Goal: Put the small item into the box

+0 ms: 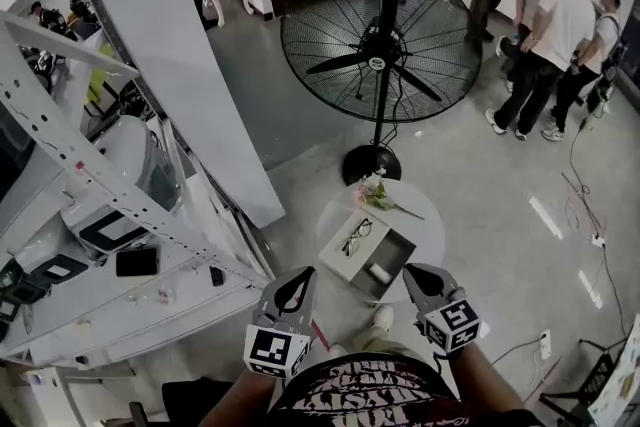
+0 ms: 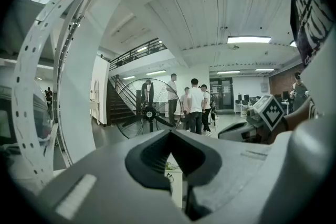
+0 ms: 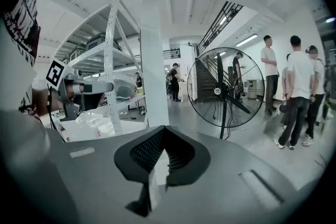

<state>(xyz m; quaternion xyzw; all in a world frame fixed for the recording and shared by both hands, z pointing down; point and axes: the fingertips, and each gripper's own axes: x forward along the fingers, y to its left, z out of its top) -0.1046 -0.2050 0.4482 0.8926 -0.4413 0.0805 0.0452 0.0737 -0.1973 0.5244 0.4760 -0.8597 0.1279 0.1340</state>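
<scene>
A small round white table point(image 1: 425, 225) stands in front of me in the head view. On it lies an open grey box point(image 1: 392, 255) with a small pale thing point(image 1: 379, 271) inside. A pair of glasses point(image 1: 357, 235) rests on the white lid point(image 1: 340, 253) beside the box. My left gripper point(image 1: 299, 275) hovers shut near the table's front left edge, holding nothing. My right gripper point(image 1: 410, 272) is shut and empty just over the box's near right corner. Each gripper view shows the jaws of the left gripper point(image 2: 170, 135) and of the right gripper point(image 3: 164, 129) pressed together with nothing between them.
A sprig of flowers point(image 1: 378, 198) lies at the table's far edge. Behind the table rises a large pedestal fan point(image 1: 380, 43). A white metal shelf rack point(image 1: 110, 215) with devices fills the left. Several people point(image 1: 555, 35) stand at the far right. Cables point(image 1: 580, 195) run across the floor.
</scene>
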